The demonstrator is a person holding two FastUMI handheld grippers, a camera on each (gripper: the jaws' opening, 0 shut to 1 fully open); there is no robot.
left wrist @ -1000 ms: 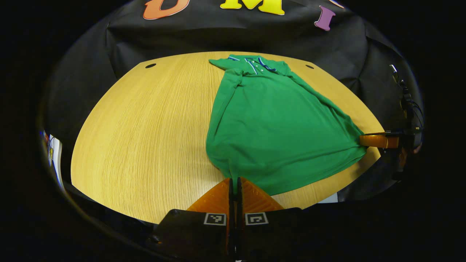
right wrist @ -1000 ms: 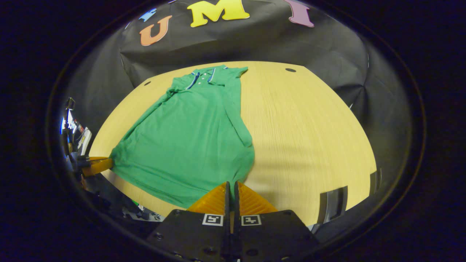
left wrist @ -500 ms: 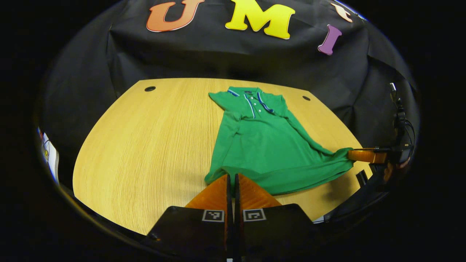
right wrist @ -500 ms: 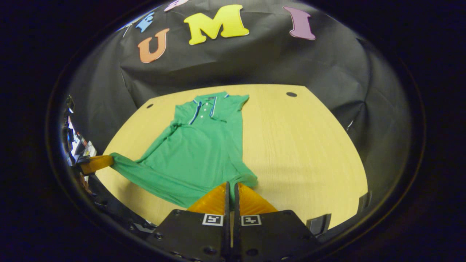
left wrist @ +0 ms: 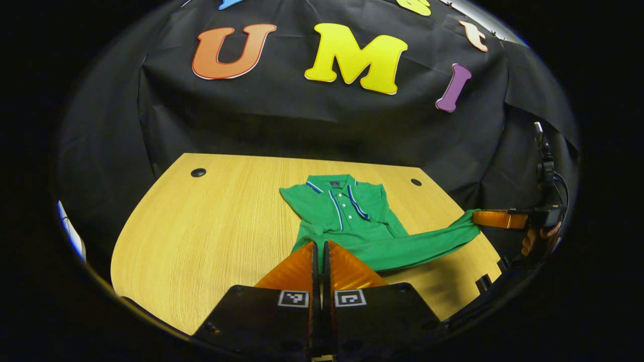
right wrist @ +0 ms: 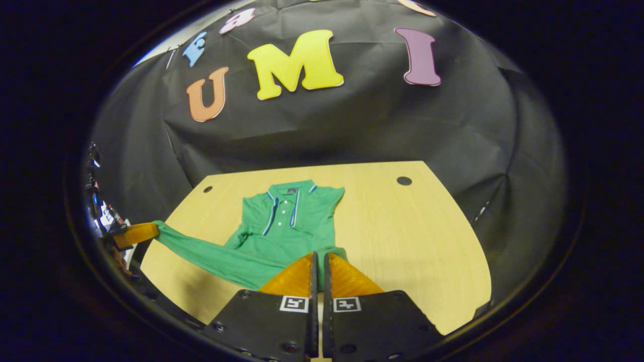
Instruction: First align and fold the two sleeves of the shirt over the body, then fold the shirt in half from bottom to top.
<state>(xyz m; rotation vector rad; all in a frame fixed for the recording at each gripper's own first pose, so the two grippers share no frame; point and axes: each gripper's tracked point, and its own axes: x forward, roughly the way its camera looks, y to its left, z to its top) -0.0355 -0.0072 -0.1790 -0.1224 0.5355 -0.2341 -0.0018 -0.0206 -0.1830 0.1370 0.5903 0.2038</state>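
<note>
A green polo shirt (left wrist: 347, 211) lies with its collar toward the far edge of the wooden table (left wrist: 201, 231). Its bottom hem is lifted off the table and stretched between both grippers. My left gripper (left wrist: 319, 246) is shut on one hem corner. In the left gripper view the right gripper (left wrist: 475, 217) holds the other corner at the right. In the right gripper view the shirt (right wrist: 292, 216) lies ahead, my right gripper (right wrist: 319, 256) is shut on its hem corner, and the left gripper (right wrist: 153, 229) pinches the far corner at the left. The lower body is hidden behind the raised hem.
Two round cable holes (left wrist: 197, 172) (left wrist: 416, 182) sit near the table's far corners. A hand (left wrist: 533, 241) holds the right gripper past the table's right edge. Cables and gear (left wrist: 546, 166) hang at the far right. Bare tabletop lies left of the shirt.
Both grippers have risen and moved toward the collar, carrying the hem up off the table. The flat lower body has folded up, and the hem now hangs taut between them.
</note>
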